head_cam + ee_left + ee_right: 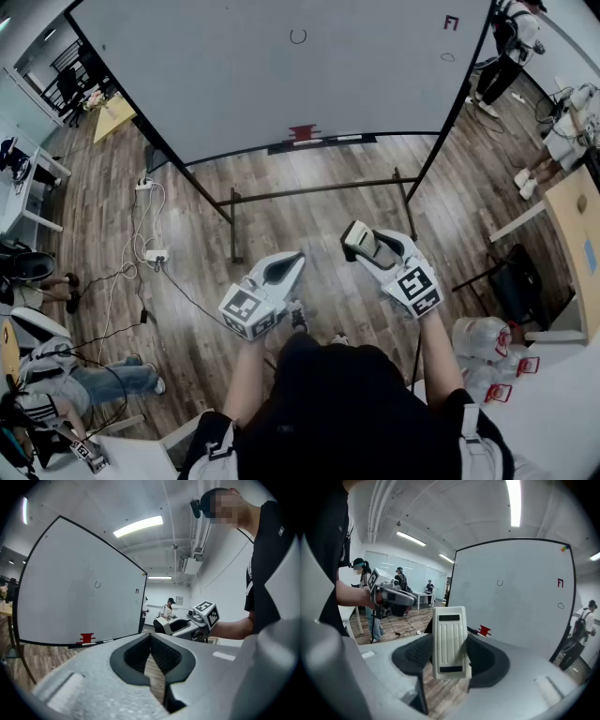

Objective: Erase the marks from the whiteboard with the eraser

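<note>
Wood-plank floor point(309, 220) runs from the person's feet to the whiteboard point(281, 84), which stands on a black frame point(319, 191) with a low crossbar and splayed feet. To the left of the frame a power strip point(156, 255) and loose cables point(127, 281) lie on the floor. To the right stand a table point(579, 225) and a black chair point(516, 281), and a person point(506, 47) stands past the board's right edge.

The ledge point(253, 151) along the board's lower edge carries a red piece point(304, 132) and some pens point(319, 142) beside it.

Three marks show on the board: a small ring point(298, 37) near the top middle, a red figure point(451, 22) in the top right corner and a small oval point(447, 57) just below it.

The right gripper point(367, 246) is clamped on the white ribbed eraser point(450, 641), which stands upright between its jaws, well apart from the board. The left gripper point(292, 264) has its jaws together with nothing between them. Both hang side by side over open floor, with the crossbar between them and the board.
</note>
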Demonstrator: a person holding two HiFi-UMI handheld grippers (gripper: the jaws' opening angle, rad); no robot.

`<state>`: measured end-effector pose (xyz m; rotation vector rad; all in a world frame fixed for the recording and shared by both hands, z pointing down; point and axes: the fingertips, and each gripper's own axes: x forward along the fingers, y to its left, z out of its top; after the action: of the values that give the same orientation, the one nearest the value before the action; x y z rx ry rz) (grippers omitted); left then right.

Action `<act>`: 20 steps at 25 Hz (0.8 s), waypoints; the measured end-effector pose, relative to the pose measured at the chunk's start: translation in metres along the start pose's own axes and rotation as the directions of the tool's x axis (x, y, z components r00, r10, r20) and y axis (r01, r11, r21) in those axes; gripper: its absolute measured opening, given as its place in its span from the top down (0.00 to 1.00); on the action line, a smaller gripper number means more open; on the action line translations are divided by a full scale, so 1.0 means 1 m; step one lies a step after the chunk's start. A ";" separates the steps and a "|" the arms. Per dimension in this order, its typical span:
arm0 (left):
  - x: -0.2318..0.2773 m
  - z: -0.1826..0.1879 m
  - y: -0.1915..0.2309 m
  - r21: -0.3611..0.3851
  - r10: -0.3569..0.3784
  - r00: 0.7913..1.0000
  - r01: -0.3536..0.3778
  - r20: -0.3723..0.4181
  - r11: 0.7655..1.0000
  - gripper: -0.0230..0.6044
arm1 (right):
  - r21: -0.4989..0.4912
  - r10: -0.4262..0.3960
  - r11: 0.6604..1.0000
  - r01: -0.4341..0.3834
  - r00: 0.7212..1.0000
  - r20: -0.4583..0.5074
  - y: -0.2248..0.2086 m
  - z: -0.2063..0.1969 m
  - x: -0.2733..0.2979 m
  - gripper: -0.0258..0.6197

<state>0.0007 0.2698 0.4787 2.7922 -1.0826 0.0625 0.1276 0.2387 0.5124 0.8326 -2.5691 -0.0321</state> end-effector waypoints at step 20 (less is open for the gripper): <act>0.029 -0.001 0.052 -0.016 -0.037 0.999 0.037 -0.028 0.999 0.95 | 0.060 -0.012 0.998 0.014 0.999 -0.046 -0.034 0.005 0.042 0.60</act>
<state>-0.0124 0.2127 0.4885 2.7876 -1.0203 0.0891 0.1143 0.1864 0.5192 0.8621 -2.5330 0.0598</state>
